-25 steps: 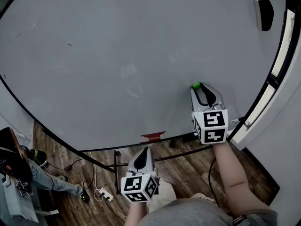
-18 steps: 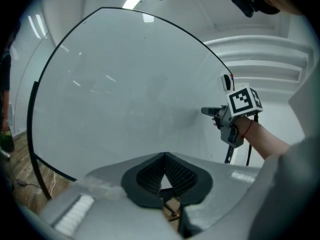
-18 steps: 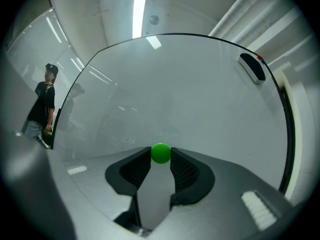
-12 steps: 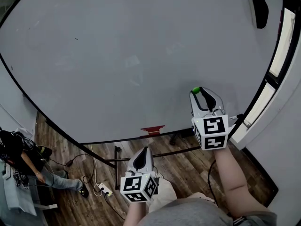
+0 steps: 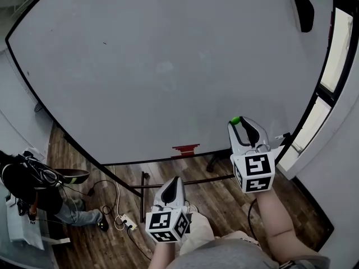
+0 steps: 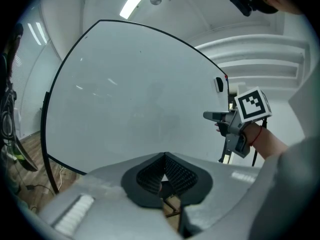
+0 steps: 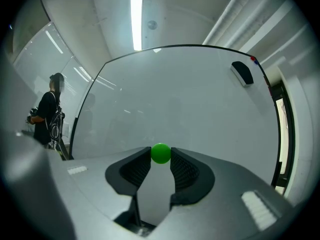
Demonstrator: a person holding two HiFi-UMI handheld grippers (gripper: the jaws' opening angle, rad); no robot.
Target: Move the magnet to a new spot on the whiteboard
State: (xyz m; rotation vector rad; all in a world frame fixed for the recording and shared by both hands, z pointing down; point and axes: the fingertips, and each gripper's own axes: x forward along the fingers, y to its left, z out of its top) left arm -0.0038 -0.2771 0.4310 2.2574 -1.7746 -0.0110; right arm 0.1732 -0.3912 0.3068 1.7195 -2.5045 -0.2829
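The small green ball magnet (image 5: 235, 120) (image 7: 161, 153) is pinched between the tips of my right gripper (image 5: 239, 123) (image 7: 161, 157), which is shut on it. It is low on the right part of the big whiteboard (image 5: 168, 66) (image 7: 190, 109), close to the bottom edge. Whether it touches the board I cannot tell. My left gripper (image 5: 173, 180) (image 6: 163, 157) hangs below the board over the wooden floor, shut with nothing in it. The left gripper view also shows the right gripper (image 6: 214, 116) in front of the whiteboard (image 6: 130, 99).
A black eraser (image 5: 303, 14) (image 7: 243, 73) sticks to the board's upper right corner. A red tag (image 5: 185, 148) marks the bottom edge. A person (image 5: 25, 192) (image 7: 47, 114) is at the left. Cables and a power strip (image 5: 126, 226) lie on the floor. A window frame (image 5: 331, 72) runs along the right.
My right gripper has carried the green magnet down toward the board's lower edge. The left gripper has stayed low. The person at the left has shifted.
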